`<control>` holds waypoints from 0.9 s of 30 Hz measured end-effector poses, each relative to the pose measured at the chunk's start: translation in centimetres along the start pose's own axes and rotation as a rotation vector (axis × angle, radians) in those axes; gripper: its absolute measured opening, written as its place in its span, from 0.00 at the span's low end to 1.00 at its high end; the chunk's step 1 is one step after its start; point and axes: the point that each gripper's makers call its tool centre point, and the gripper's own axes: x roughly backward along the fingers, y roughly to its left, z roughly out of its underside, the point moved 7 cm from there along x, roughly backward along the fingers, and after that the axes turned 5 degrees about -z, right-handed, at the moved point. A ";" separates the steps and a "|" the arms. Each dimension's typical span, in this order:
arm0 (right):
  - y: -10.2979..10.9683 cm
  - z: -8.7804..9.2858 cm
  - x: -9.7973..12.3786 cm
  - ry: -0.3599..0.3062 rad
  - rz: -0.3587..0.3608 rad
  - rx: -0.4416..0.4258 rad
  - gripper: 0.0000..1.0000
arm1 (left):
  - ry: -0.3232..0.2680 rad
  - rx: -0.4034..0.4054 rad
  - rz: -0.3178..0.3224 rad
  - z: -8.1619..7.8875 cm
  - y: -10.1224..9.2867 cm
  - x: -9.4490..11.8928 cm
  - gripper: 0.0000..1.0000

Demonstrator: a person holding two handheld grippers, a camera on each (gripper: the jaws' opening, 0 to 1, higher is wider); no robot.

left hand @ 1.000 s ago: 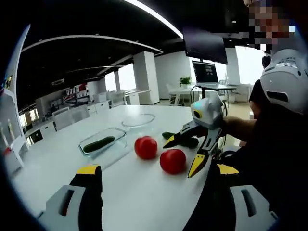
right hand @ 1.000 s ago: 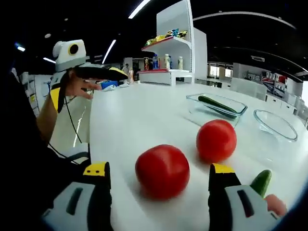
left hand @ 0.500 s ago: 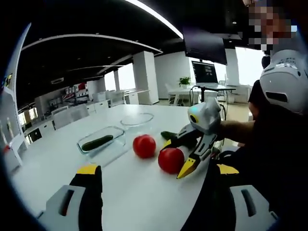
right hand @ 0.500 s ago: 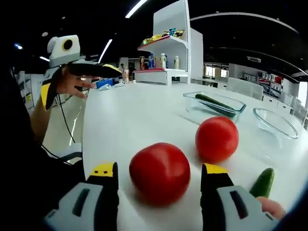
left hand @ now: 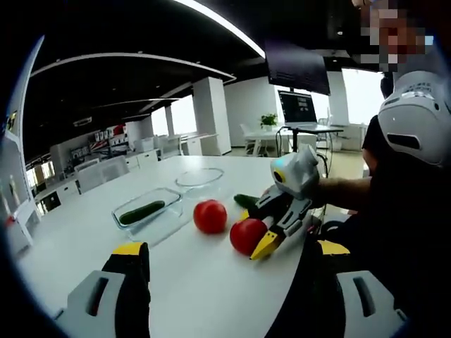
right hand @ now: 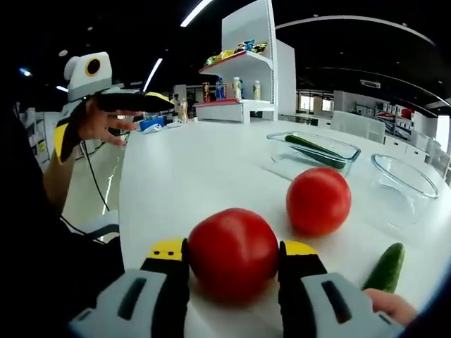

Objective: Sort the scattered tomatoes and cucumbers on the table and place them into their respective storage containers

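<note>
Right claw [right hand: 232, 255] clamps the near round red tomato [right hand: 233, 253].
Left claw [left hand: 222, 257] hangs released; second red tomato [right hand: 318, 201] sits just beyond on the white surface [right hand: 204, 169].

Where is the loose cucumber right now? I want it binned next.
In the right gripper view the loose cucumber lies on the table at lower right, right of the right gripper and below the round glass bowl.

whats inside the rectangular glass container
One cucumber lies inside the rectangular glass container, running along its length. The clear walls show nothing else in it. The round glass bowl beside it looks empty.
</note>
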 end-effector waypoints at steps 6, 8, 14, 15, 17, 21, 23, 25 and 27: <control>0.1 0.0 0.0 0.012 -0.015 0.044 0.48 | 0.008 -0.001 -0.001 0.3 0.0 0.1 0.95; 0.1 0.0 0.0 0.014 -0.016 0.047 0.47 | 0.013 -0.006 -0.004 0.4 0.1 0.0 0.95; 0.2 -0.1 0.0 0.024 -0.009 0.063 0.46 | 0.011 -0.006 0.002 0.4 -0.1 0.0 0.95; 0.2 -0.1 0.0 0.026 -0.007 0.062 0.45 | 0.011 -0.006 0.000 0.4 -0.1 0.0 0.95; 0.2 -0.1 0.0 0.029 -0.004 0.054 0.45 | 0.012 -0.005 -0.005 0.4 0.0 0.0 0.95; 0.2 -0.2 0.1 0.040 0.015 0.085 0.45 | 0.010 0.000 -0.016 0.4 0.3 0.2 0.95; 0.2 -0.4 0.4 0.063 0.034 0.173 0.44 | 0.009 0.004 -0.025 0.4 0.6 0.2 0.95; 0.1 -0.6 0.7 0.085 0.064 0.229 0.44 | 0.010 0.005 -0.029 0.4 0.7 0.3 0.95; 0.0 -0.9 0.8 0.081 0.068 0.229 0.44 | 0.009 0.006 -0.032 0.4 0.7 0.3 0.95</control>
